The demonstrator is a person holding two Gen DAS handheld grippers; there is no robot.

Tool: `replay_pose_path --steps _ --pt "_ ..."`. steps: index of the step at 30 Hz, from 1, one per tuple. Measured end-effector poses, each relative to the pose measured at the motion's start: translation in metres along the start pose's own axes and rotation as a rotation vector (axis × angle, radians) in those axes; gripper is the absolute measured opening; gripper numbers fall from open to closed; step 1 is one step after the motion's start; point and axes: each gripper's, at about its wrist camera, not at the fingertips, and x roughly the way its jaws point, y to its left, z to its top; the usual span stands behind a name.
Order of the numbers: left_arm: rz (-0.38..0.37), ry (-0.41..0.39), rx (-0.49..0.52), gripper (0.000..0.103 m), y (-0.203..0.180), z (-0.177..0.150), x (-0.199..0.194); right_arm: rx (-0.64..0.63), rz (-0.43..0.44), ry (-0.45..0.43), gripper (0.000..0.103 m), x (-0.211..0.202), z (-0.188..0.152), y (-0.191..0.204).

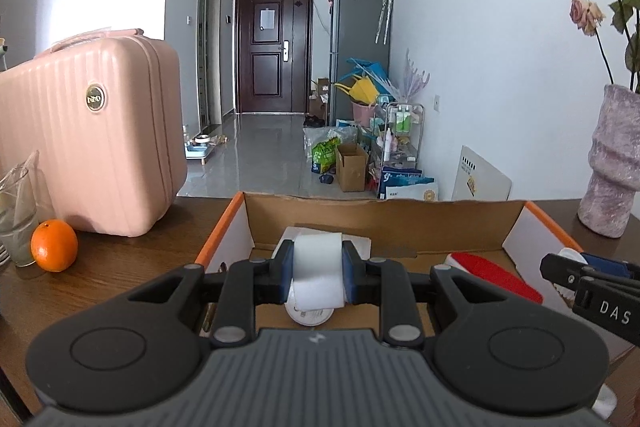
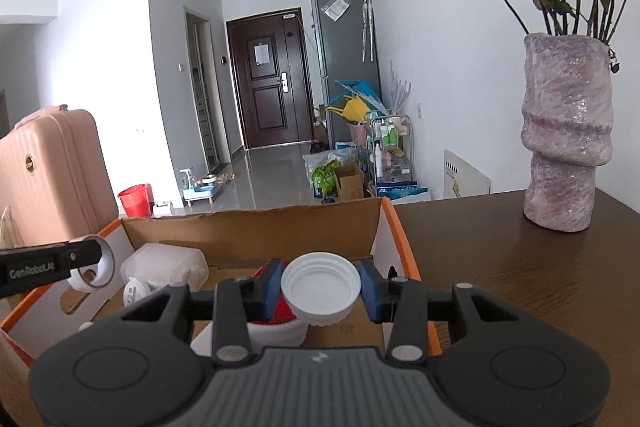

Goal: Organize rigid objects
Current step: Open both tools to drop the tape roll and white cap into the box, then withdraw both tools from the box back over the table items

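- Nearest the left wrist camera, the left tool (image 1: pixel 318 269) is pinching a white tape roll (image 1: pixel 318 263) between its blue pads, holding it above the inside of the cardboard box (image 1: pixel 384 219).
- Below the roll, a small white round container (image 1: pixel 310 317) is lying on the box floor, and a red-and-white item (image 1: pixel 494 277) is sitting toward the box's right side.
- Across the box, the right tool (image 2: pixel 320 285) is clamping a white screw cap (image 2: pixel 320 285), open side up, over the red-and-white item (image 2: pixel 280 311).
- Both tools are hanging inside the box's orange-edged walls; the two are close beside each other.
- Right of the box, the brown surface (image 2: pixel 520 267) is lying bare up to a purple vase (image 2: pixel 566 131) near its far edge.
- Left of the box, an orange (image 1: pixel 54 245), a glass (image 1: pixel 16 223) and a pink suitcase (image 1: pixel 88 135) are crowding the surface.
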Motion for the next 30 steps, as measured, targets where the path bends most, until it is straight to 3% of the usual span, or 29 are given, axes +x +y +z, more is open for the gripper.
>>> replay_pose_path --steps 10,13,14,15,16,18,21,24,30 --pt "-0.003 0.04 0.031 0.026 -0.004 -0.007 0.007 0.001 0.0 0.035 0.04 0.002 -0.004 -0.002" --pt "0.003 0.032 0.032 0.041 -0.004 -0.007 0.005 0.012 -0.002 0.031 0.041 0.0 -0.004 -0.003" --pt "0.006 0.024 0.033 0.052 -0.004 -0.007 0.003 0.015 0.0 0.027 0.041 0.0 -0.004 -0.004" --pt "0.01 0.017 0.032 0.066 -0.004 -0.006 0.001 0.015 0.003 0.022 0.047 -0.002 -0.004 -0.004" --pt "0.012 0.006 0.031 0.072 -0.004 -0.006 -0.002 0.015 0.003 0.015 0.051 -0.003 -0.003 -0.003" --pt "0.011 -0.017 0.026 0.085 -0.003 -0.004 -0.007 0.013 0.007 -0.005 0.073 -0.007 -0.003 -0.003" --pt "0.018 -0.051 0.008 0.103 -0.001 -0.003 -0.014 0.021 0.0 -0.046 0.095 -0.013 -0.004 -0.002" --pt "0.017 -0.061 -0.001 0.103 0.0 -0.002 -0.017 0.034 -0.002 -0.067 0.101 -0.017 -0.003 -0.003" --pt "0.024 -0.055 -0.016 0.103 0.002 0.0 -0.016 0.032 -0.001 -0.071 0.102 -0.018 -0.001 -0.002"
